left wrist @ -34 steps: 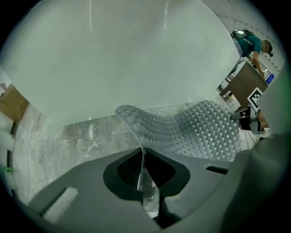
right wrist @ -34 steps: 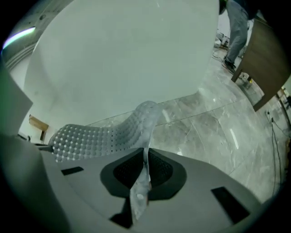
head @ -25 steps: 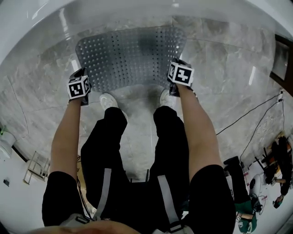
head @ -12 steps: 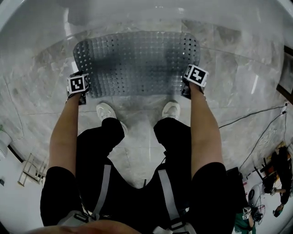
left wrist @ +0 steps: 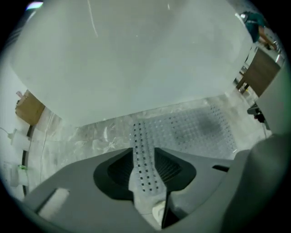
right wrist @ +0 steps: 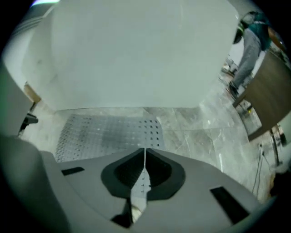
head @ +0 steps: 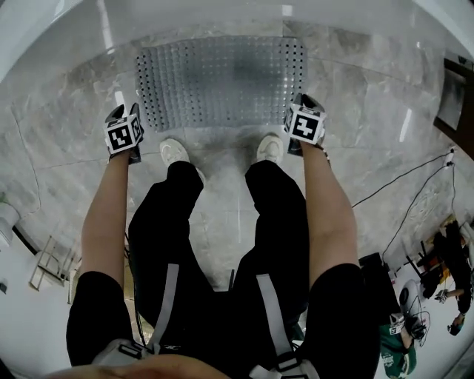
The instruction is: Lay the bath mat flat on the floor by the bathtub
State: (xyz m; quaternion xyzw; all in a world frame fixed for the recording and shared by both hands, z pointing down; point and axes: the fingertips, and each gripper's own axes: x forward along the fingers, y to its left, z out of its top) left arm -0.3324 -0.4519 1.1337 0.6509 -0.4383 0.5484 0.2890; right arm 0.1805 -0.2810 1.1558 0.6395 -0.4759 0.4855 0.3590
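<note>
**A:** Where do we find the mat (head: 222, 81) in the head view?

**B:** We find it spread on the marble floor (head: 370, 126). Its far long edge lies just beside the white tub (head: 222, 15), and its near edge lies just ahead of the person's shoes (head: 175, 152). It is grey and translucent, with rows of small holes.

**A:** How do we read the left gripper (left wrist: 145, 175)?

**B:** It stands at the mat's near left corner and points steeply down. In the left gripper view its jaws are wide apart, having just been opening. A perforated strip of that corner runs up through the gap, and the pads do not clamp it.

**A:** And the right gripper (right wrist: 143, 177)?

**B:** It stands at the near right corner and also points steeply down. In the right gripper view its jaws are nearly together, though they have just been opening a little. We see the mat's corner edge-on, as a thin line pinched between the pads.

**A:** Does the mat lie flat?

**B:** We read most of it as flat on the floor beside the tub. Only the two near corners bend up from the floor, each into the jaws of the gripper on its side.
</note>
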